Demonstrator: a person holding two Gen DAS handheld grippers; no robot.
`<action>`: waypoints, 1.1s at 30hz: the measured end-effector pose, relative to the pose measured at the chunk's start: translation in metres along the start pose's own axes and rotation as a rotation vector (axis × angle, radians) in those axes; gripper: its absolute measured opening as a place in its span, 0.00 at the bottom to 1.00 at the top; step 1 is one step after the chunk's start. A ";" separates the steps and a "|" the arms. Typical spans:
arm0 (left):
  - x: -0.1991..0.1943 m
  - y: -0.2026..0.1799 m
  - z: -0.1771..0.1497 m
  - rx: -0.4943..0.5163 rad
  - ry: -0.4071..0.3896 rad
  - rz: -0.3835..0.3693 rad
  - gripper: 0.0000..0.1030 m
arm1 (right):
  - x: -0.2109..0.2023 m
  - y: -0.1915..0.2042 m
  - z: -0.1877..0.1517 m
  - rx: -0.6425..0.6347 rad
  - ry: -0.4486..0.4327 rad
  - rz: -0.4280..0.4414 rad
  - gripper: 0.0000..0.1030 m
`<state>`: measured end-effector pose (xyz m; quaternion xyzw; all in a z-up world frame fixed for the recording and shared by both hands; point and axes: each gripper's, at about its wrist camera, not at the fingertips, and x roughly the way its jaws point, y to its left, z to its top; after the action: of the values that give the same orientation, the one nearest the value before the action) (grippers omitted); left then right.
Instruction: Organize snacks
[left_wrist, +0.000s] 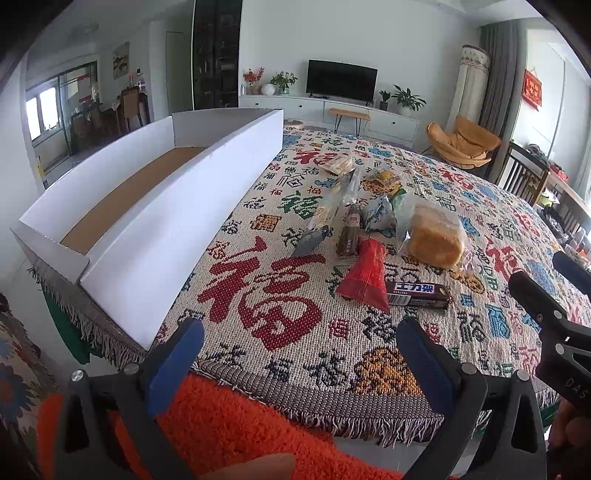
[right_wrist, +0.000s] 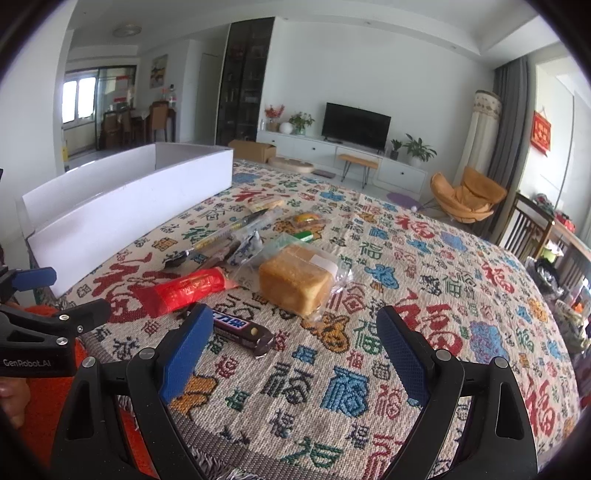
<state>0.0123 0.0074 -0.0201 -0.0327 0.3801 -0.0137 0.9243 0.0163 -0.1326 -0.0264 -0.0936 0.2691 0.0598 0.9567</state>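
Two pairs of tongs hang spread and empty over the near edge of the table (left_wrist: 258, 387): the left tongs (left_wrist: 299, 354) and the right tongs (right_wrist: 295, 350). Snacks lie in a loose pile on the patterned cloth (right_wrist: 424, 295), right of a long white box (left_wrist: 155, 229) whose far end is cut short by its own wall. Nearest lie a dark chocolate bar (left_wrist: 417, 293) and a red packet (left_wrist: 365, 273), touching. Behind them sits a wrapped bread loaf (right_wrist: 295, 284). The farther packets overlap, and their labels are too small to read.
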 end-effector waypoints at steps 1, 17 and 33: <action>0.000 -0.001 0.000 0.002 0.001 0.004 1.00 | 0.001 -0.001 -0.001 0.004 0.004 0.000 0.89; 0.004 0.003 0.000 -0.013 0.020 0.004 1.00 | 0.011 -0.002 -0.003 0.019 0.049 0.028 0.89; 0.005 0.004 -0.001 -0.014 0.024 0.005 1.00 | 0.014 0.002 -0.005 0.009 0.055 0.037 0.89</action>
<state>0.0151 0.0115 -0.0249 -0.0380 0.3912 -0.0094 0.9195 0.0254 -0.1307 -0.0379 -0.0858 0.2972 0.0738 0.9481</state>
